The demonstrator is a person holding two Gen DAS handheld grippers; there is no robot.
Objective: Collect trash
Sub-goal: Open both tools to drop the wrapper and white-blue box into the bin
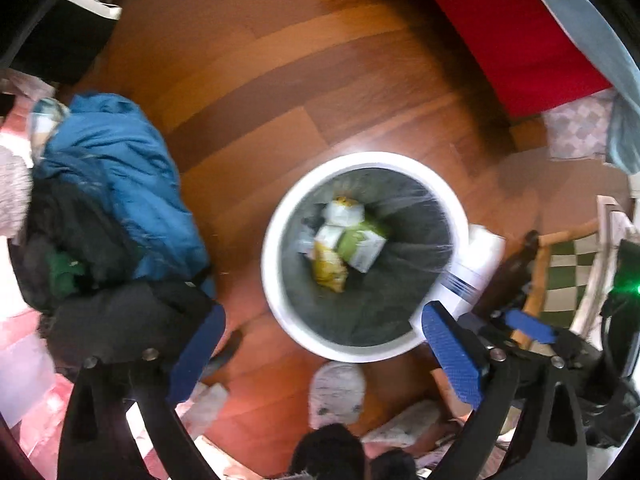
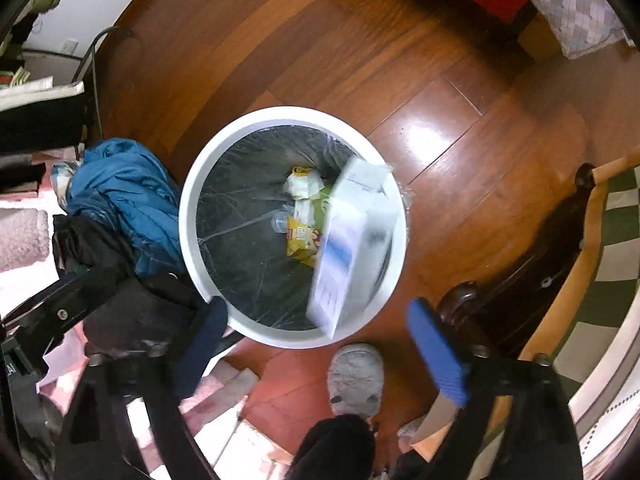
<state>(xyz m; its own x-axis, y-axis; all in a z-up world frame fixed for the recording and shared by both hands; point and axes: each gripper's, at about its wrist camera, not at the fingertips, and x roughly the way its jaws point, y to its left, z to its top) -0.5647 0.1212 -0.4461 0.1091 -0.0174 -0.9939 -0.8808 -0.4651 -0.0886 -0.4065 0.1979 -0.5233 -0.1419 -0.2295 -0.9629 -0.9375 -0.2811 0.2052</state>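
A white round bin (image 1: 271, 256) with a dark liner stands on the wooden floor. Inside lie a yellow wrapper (image 1: 330, 270), a green and white packet (image 1: 362, 244) and other wrappers. In the right wrist view a white box with blue print (image 2: 352, 248) is tilted and blurred over the right side of the bin (image 2: 188, 216); nothing grips it. In the left wrist view that box (image 1: 478, 264) shows beside the bin's right rim. My left gripper (image 1: 324, 356) is open and empty above the bin's near edge. My right gripper (image 2: 320, 354) is open too, just behind the box.
A pile of blue and black jackets (image 1: 128, 184) (image 2: 120, 200) lies left of the bin. A person's grey slipper (image 2: 356, 380) is at the bin's near side. A dark wooden furniture leg (image 2: 520, 256) and a checked cushion are at right. Red fabric (image 1: 512, 32) lies beyond.
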